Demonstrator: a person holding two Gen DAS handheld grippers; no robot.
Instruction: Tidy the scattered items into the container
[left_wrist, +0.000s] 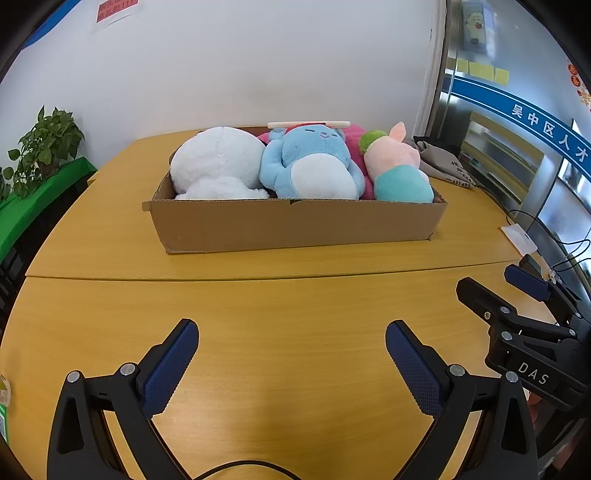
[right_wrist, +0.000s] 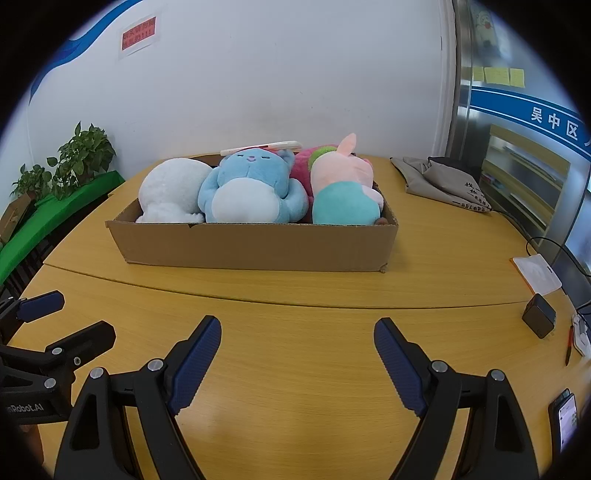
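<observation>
While boxed (left_wrist: 295, 221): plush toys (left_wrist: 308, 166).

The wooden surface (right_wrist: 295, 350) carries a cardboard box (right_wrist: 255, 245) toward its far edge, a grey cloth bag (right_wrist: 439, 181) at the far right corner, and a small black cube (right_wrist: 538, 314), a white card (right_wrist: 537, 274) and a phone (right_wrist: 565, 419) along the right edge.

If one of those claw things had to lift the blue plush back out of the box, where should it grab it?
Probably by the head, coming straight down from above. The blue plush sits wedged between the white plush and the pink-and-teal plush in the cardboard box, so its sides are blocked. Its head rises clear above the rim, soft enough for the fingers to pinch front to back.
</observation>
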